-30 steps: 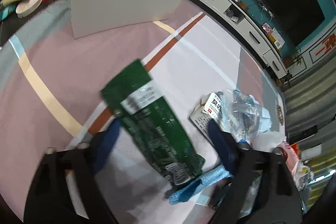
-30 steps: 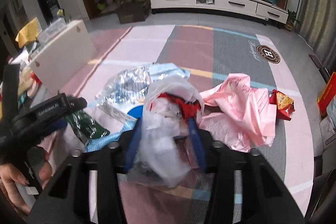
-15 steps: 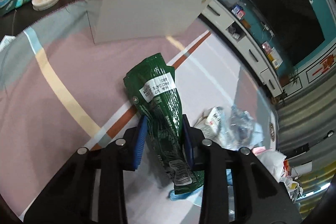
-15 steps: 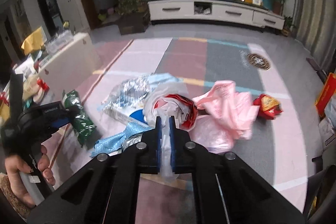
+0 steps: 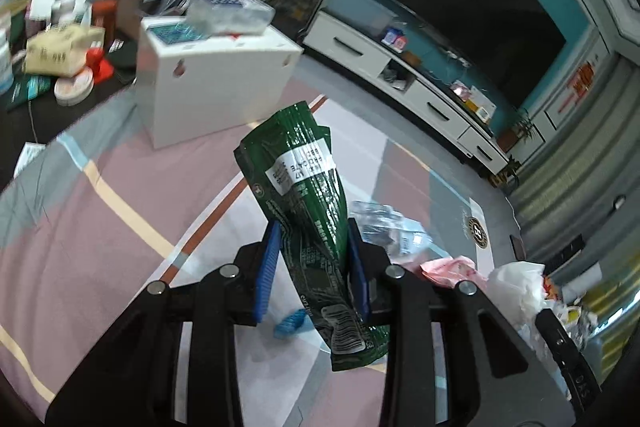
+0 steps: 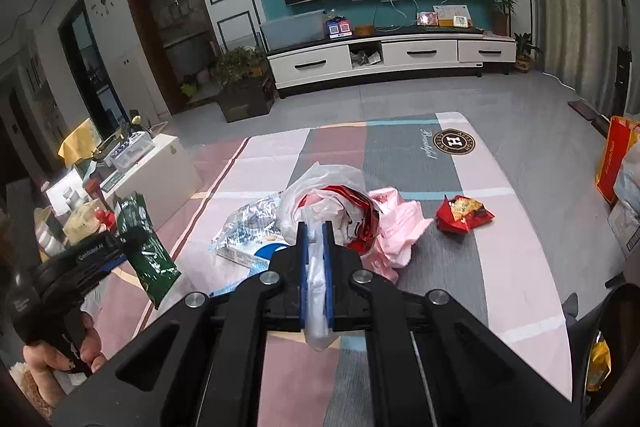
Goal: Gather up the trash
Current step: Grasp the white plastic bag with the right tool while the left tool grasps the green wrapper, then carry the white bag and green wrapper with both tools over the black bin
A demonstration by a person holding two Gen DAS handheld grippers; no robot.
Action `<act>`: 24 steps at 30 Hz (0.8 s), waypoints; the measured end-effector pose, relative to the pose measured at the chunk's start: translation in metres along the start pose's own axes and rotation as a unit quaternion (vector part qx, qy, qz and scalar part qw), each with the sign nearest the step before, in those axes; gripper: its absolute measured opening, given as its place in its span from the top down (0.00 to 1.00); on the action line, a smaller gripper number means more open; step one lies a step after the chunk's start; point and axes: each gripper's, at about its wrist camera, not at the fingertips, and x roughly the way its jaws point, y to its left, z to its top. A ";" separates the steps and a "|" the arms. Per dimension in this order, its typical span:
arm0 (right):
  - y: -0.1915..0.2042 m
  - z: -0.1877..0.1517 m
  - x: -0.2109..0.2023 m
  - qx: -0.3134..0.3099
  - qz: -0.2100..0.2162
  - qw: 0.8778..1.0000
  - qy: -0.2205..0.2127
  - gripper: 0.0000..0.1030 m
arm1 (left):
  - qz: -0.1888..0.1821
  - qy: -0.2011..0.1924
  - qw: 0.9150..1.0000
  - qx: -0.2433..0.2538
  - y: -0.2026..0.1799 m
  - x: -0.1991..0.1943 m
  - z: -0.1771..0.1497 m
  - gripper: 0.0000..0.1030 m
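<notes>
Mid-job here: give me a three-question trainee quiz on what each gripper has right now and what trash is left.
1. True or false: the left gripper is shut on the green wrapper.
2. The right gripper pinches: A) pink bag B) white plastic bag C) a bottle.
3. Fill in: the red snack packet lies on the ___.

Key: 1 true; 2 B; 3 mat.

Snack bag point(image 6: 463, 214) right of plastic bags point(image 6: 394, 227)
</notes>
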 end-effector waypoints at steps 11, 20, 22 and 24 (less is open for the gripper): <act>-0.008 -0.012 -0.011 0.017 -0.007 1.000 -0.002 0.93 | -0.018 -0.008 0.998 0.060 -0.029 -0.015 -0.011 0.67; -0.021 -0.012 -0.030 0.033 -0.011 0.999 -0.022 0.93 | -0.028 -0.036 0.993 0.107 -0.048 -0.031 -0.024 0.67; -0.024 -0.014 -0.031 0.036 -0.016 0.999 -0.020 0.93 | -0.029 -0.038 0.992 0.118 -0.052 -0.032 -0.027 0.67; -0.027 -0.016 -0.033 0.040 -0.022 0.999 -0.019 0.93 | -0.033 -0.036 0.991 0.125 -0.056 -0.034 -0.031 0.67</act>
